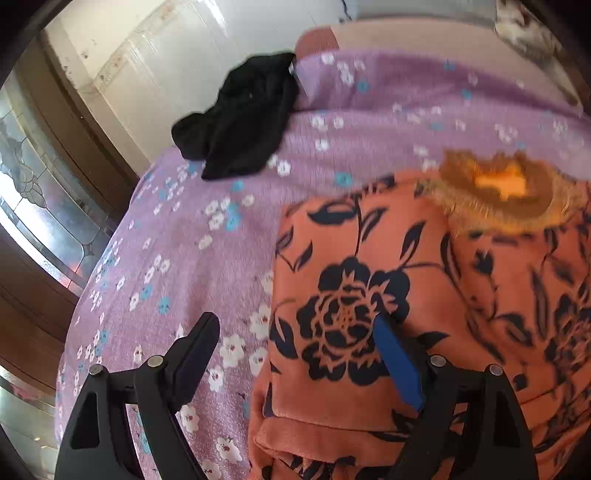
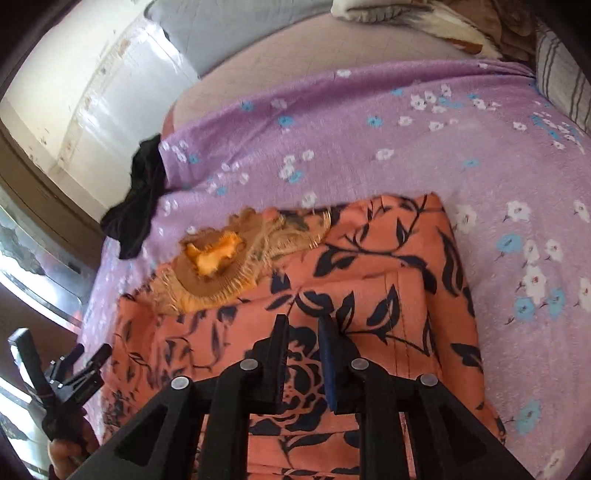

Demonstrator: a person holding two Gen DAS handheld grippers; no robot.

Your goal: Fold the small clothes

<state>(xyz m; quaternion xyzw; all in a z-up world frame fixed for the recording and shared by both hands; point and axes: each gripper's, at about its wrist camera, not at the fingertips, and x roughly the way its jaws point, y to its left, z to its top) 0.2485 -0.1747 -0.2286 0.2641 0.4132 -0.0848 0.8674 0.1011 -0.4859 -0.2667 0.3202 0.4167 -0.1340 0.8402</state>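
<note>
An orange garment with dark blue flowers [image 1: 424, 295] lies folded on the purple flowered bedsheet [image 1: 192, 258], its gold embroidered neckline [image 1: 498, 192] at the far end. It also shows in the right wrist view [image 2: 369, 280]. My left gripper [image 1: 295, 328] is open and empty, straddling the garment's left edge just above it. My right gripper [image 2: 303, 325] hovers over the garment's near middle with a narrow gap between its fingers and nothing in them. The left gripper also shows in the right wrist view [image 2: 85, 358].
A crumpled black garment [image 1: 243, 114] lies at the far left edge of the bed, also in the right wrist view [image 2: 140, 206]. Pillows [image 2: 406, 18] sit at the far end. A white wall and a glass door [image 1: 44, 206] stand left of the bed.
</note>
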